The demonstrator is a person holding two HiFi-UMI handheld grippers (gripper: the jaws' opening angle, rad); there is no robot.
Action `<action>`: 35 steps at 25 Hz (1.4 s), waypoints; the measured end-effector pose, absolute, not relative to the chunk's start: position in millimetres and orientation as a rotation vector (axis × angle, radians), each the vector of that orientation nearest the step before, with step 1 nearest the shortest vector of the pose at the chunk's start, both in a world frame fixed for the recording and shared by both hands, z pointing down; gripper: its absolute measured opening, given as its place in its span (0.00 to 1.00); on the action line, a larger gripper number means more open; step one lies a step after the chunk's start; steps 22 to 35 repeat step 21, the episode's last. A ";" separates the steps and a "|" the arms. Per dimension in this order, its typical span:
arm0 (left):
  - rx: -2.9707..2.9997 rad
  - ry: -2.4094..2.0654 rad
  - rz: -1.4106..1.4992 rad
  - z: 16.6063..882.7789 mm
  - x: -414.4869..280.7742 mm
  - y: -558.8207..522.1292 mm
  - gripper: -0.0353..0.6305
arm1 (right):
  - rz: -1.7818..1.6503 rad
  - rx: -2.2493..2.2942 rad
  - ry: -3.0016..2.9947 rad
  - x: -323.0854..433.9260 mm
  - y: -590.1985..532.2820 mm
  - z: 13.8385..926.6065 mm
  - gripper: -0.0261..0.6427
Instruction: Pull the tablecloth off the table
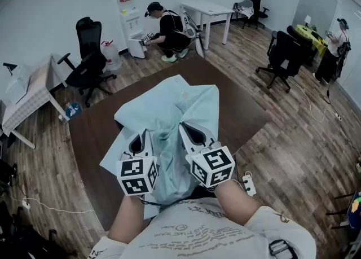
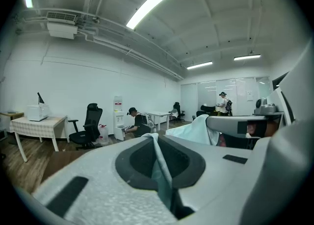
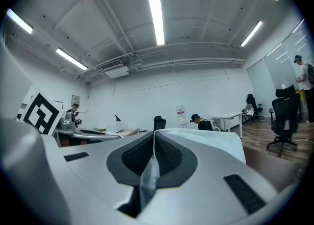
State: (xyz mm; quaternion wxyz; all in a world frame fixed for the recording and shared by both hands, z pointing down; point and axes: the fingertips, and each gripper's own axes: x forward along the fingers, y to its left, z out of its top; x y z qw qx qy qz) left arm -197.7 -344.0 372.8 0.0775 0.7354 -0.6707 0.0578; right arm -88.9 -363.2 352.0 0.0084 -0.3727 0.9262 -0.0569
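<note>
Open office, dark wooden table (image 1: 90,139). Heaped from its middle toward the near edge: pale-blue tablecloth (image 1: 180,105). Left gripper (image 1: 138,139): jaws pinched tight on a fold. Right gripper (image 1: 194,134): jaws likewise clamped on cloth. Runs lengthwise away from both jaws, equally near each; probably calls for a pull straight back.

Your bare left forearm (image 1: 127,218) and right forearm (image 1: 232,200) reach forward side by side. Your white two-jaw left gripper (image 1: 140,138) and right gripper (image 1: 193,132) point ahead, jaws pinched tight on the pale blue tablecloth (image 1: 169,105)
</note>
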 end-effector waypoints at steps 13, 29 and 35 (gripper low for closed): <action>2.188 -2.030 0.191 384.4 -190.2 -341.6 0.07 | -0.228 -1.198 2.913 -73.7 -364.9 369.4 0.06; 2.184 -2.017 0.184 387.8 -183.0 -347.5 0.07 | -0.246 -1.189 2.911 -65.9 -371.5 372.8 0.06; 2.184 -2.017 0.184 387.8 -183.0 -347.5 0.07 | -0.246 -1.189 2.911 -65.9 -371.5 372.8 0.06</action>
